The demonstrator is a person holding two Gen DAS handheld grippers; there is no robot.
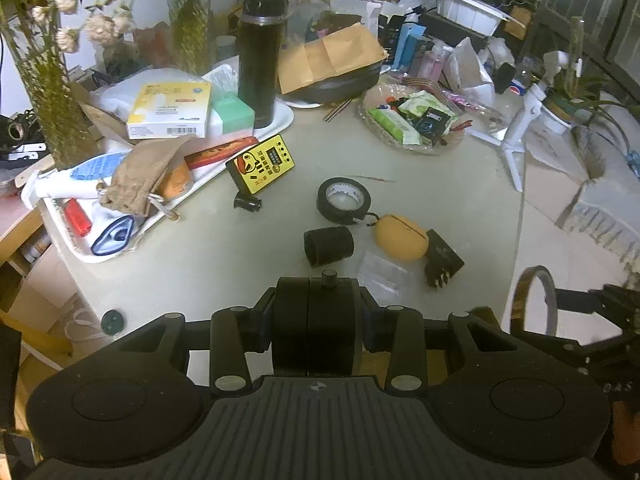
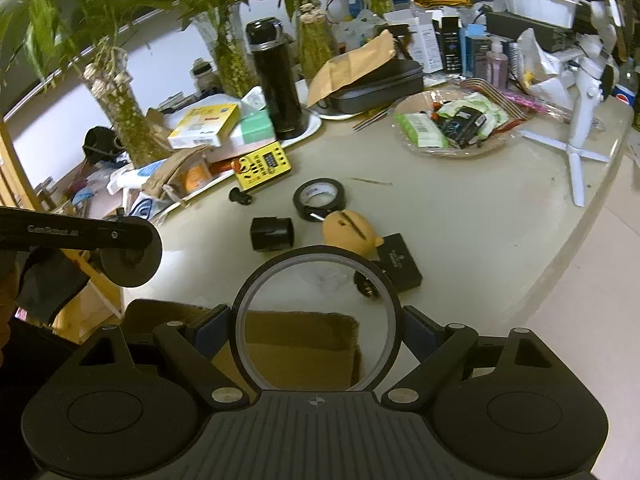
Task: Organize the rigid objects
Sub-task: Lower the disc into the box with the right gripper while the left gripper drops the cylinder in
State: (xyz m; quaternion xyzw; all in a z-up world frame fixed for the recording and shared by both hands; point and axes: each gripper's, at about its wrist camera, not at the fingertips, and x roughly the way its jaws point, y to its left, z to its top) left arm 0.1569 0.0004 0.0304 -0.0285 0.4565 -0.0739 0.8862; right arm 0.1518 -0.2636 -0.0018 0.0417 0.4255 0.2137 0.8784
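A: Black disc [image 1: 292, 320] clamped in left tool [image 1: 316, 332], fingers drawn almost together on it, lifted clear of counter [image 1: 440, 184].

B: And right tool [image 2: 318, 320]?

A: Spread wide around dark ring [image 2: 256, 284], pads pressing on both sides, held out over counter edge.

B: Anything put away yet?

A: Hard to say. Nothing visibly sorted among loose pieces. White tray [image 1: 286, 114] at left heaped already; cannot tell whether any of that belongs to this job.

B: Left lying out?

A: Plenty. Tape roll [image 1: 344, 200] flat in middle of counter. Stubby black cylinder [image 1: 329, 246] on its side just beside it. Orange pouch [image 1: 400, 242] touching black box [image 1: 442, 264]. Yellow card [image 1: 261, 164] propped near tray rim, small black piece [image 1: 248, 202] just in front.

B: Destination?

A: Probably cardboard box [image 2: 296, 348], seen through ring, below counter edge. Only a guess.

B: Progress, then?

A: Early, by the look of it. Two pieces in hand, neither set down, at least five more to collect.
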